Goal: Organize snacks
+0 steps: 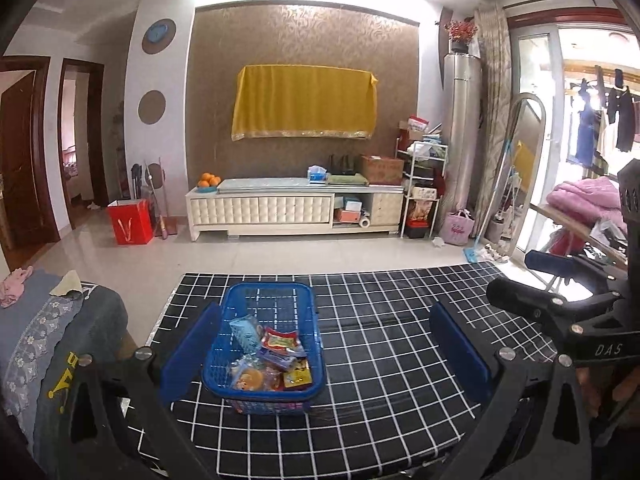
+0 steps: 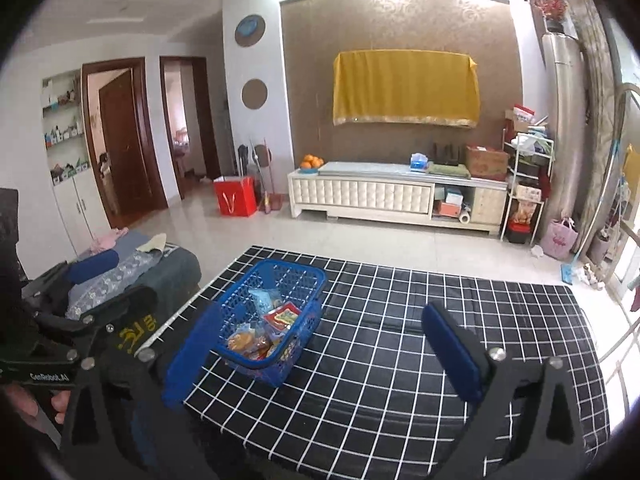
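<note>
A blue plastic basket (image 1: pixel 308 296) stands on the black-and-white checked table (image 1: pixel 400 312). Several snack packets (image 1: pixel 272 356) lie in its near end, among them a red packet (image 1: pixel 282 338) and a light blue one (image 1: pixel 245 334). My left gripper (image 1: pixel 326 350) is open, wide apart, with nothing between its blue pads; the left pad sits in front of the basket's left wall. In the right wrist view the basket (image 2: pixel 298 276) lies left of centre, snack packets (image 2: pixel 264 330) inside. My right gripper (image 2: pixel 322 348) is open and empty, its left pad overlapping the basket's near corner.
The right gripper's body (image 1: pixel 576 312) shows at the right of the left wrist view. A sofa with grey and floral covers (image 1: pixel 48 332) borders the table's left edge. Beyond the table lie a tiled floor, a white TV cabinet (image 1: pixel 296 208) and a red bag (image 1: pixel 130 222).
</note>
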Tool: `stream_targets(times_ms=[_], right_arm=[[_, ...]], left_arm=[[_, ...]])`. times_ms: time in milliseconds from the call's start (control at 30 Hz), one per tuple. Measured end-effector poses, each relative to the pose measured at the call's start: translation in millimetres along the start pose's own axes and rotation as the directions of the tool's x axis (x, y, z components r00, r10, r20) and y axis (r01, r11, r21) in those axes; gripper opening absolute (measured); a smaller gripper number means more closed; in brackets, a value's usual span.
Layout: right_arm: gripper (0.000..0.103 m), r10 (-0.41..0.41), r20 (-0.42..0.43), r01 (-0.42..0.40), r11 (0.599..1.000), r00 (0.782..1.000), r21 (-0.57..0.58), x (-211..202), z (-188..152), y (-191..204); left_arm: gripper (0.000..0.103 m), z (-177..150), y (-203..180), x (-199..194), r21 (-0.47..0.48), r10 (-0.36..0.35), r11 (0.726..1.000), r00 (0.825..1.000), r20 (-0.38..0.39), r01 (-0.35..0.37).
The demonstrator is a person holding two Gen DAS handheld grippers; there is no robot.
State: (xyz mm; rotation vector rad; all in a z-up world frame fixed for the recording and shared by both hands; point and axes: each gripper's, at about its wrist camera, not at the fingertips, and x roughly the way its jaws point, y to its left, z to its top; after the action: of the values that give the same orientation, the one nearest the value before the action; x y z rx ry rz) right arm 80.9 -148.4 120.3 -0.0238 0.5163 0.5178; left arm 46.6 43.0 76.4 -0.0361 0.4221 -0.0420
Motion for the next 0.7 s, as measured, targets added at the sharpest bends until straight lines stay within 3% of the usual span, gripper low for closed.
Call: stream_targets(times_ms=[700], right_arm=[[0.103,-0.017,0.014,0.016,0.998,1.0,0.069,-37,-36,-2]], left_arm=[[0.103,-14,-31,-18,0.047,-0.037,0.998,0.999,0.0,0.037]])
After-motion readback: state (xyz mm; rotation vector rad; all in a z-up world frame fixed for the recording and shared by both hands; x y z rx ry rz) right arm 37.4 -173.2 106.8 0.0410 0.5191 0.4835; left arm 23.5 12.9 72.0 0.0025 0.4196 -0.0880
